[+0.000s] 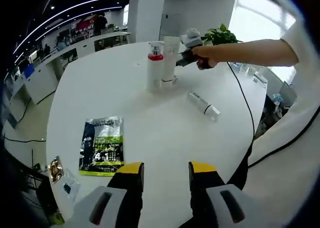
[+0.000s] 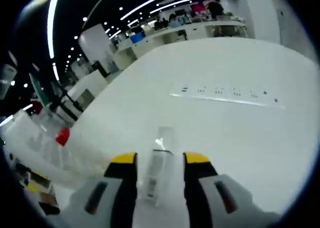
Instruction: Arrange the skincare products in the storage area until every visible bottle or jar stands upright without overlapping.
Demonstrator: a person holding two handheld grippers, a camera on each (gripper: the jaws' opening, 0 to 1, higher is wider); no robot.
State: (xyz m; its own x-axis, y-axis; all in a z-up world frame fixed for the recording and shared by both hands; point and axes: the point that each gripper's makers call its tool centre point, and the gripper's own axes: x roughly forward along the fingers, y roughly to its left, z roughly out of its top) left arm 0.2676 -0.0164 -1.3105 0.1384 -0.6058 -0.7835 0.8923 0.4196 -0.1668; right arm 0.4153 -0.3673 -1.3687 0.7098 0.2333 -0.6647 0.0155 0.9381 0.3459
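While upright, tube between right fingers

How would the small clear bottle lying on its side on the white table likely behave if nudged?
The small clear bottle looks cylindrical and lies flat, so it would probably roll. It seems light and smooth, perhaps slippery between jaws.

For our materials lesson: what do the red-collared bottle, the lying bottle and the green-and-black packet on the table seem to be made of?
Red-collared bottle: probably opaque white plastic, matte, with a shiny silvery cap.
Lying bottle: looks like clear or frosted plastic or glass; the table shows faintly through it, so I can't say which.
Packet: likely glossy printed plastic film or foil; it lies flat and catches glare.
Table: smooth white surface, material unclear.
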